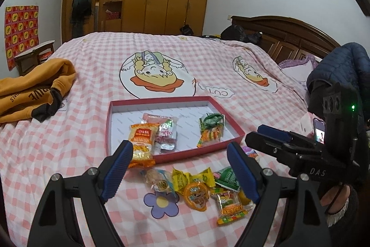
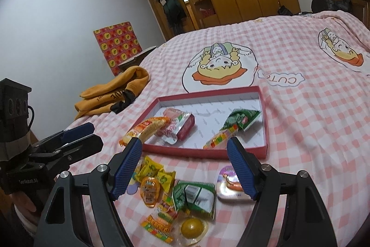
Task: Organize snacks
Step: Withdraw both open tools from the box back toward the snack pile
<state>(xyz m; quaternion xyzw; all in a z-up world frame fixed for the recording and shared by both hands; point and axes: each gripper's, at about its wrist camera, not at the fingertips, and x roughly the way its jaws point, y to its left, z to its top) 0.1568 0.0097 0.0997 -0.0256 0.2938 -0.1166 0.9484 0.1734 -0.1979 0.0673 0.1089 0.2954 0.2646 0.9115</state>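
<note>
Here both grippers, left gripper (image 1: pixel 180 168) and right gripper (image 2: pixel 185 168), hold jaws open above loose snacks (image 2: pixel 182 198)

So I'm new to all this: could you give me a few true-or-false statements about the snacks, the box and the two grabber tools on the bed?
1. The red box already holds some snack packets. True.
2. The orange noodle packet lies wholly inside the box. False: it hangs over the box's near rim, partly on the bedspread.
3. Both grippers are open. True: the left gripper and the right gripper each have their fingers wide apart with nothing between them.
4. A lid covers the box. False: it is open on top.
5. Every snack is in the box. False: several, like the green packet, lie loose on the bedspread in front of it.
</note>
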